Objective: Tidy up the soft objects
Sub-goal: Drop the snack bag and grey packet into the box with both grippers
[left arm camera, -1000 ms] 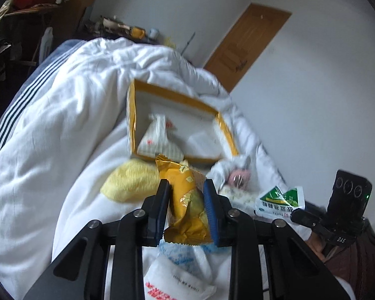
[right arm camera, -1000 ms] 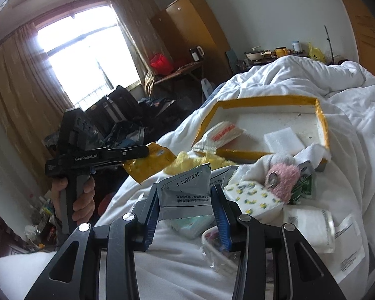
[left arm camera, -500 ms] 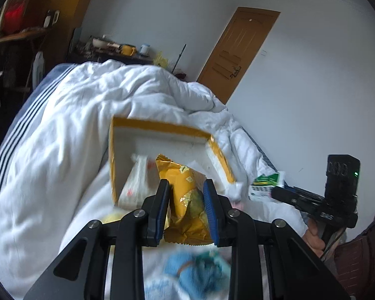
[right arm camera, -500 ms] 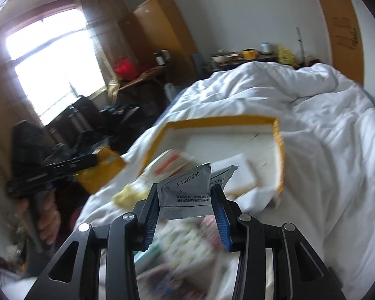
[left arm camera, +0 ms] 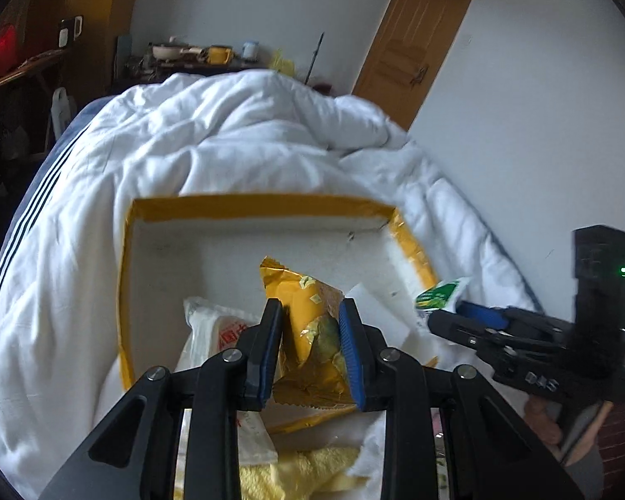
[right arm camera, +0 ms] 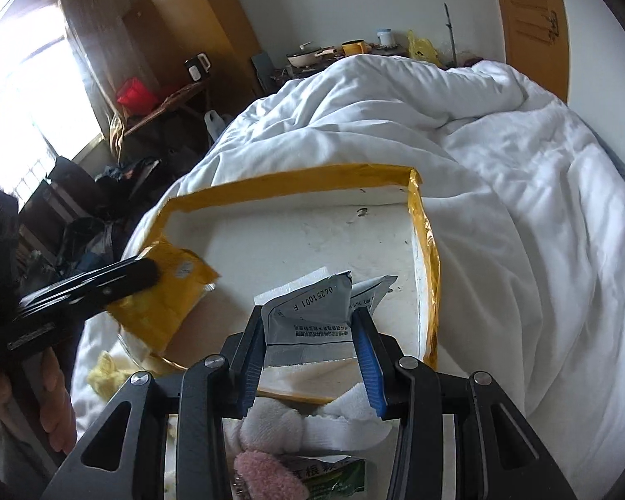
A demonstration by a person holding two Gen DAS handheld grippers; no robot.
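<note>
My left gripper is shut on a yellow snack packet and holds it over the near part of the white foam box with yellow taped rim. My right gripper is shut on a grey-and-green sachet and holds it above the same box near its front right. The sachet shows green in the left wrist view. A white packet with red print lies in the box. The left gripper with its yellow packet shows at the box's left.
The box rests on a rumpled white duvet. A yellow cloth, a white towel, a pink fluffy item and a green packet lie in front of the box. A cluttered table stands behind the bed.
Both grippers moved forward from the pile of items to above the box, each still holding its packet. The box now fills the middle of both views.
</note>
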